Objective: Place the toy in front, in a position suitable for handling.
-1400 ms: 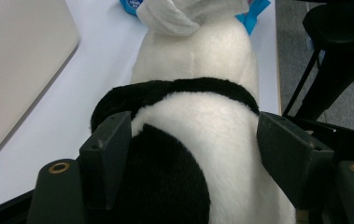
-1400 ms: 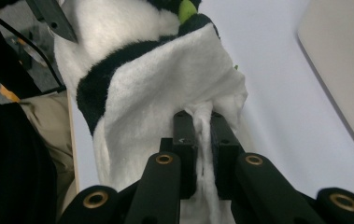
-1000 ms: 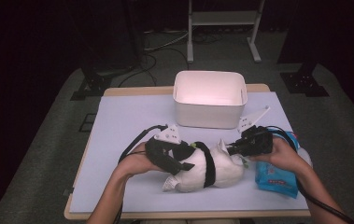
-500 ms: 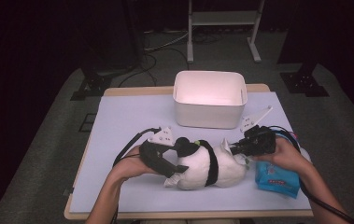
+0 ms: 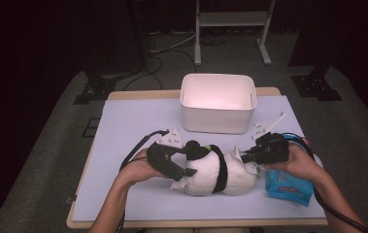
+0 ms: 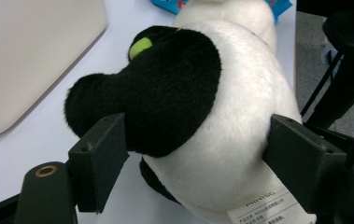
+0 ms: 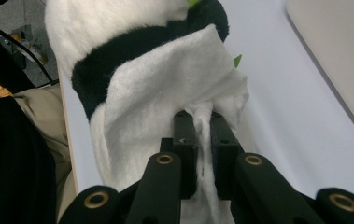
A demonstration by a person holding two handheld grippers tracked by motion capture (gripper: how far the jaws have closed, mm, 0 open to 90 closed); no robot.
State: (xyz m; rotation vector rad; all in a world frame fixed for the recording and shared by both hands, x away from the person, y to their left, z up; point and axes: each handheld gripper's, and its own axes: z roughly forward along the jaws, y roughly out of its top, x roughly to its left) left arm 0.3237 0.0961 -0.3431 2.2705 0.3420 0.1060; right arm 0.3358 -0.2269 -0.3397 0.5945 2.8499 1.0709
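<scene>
Left gripper [image 5: 187,160] has shifted from where it sat a second ago: then it lay across the top of the plush panda [image 5: 220,170], with its body over the toy's middle; now it sits lower and further to the table's left, at the panda's head end. Its jaws have just been opening, and the black-and-white head now stands between them, both pads against the fur. Left forearm [image 5: 118,199] has drawn back toward the near table edge accordingly.

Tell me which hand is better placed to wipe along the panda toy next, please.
Right. The right gripper already pinches the white wipe draped on the panda toy. The left gripper has wide jaws around the toy's end, steadying it.
</scene>
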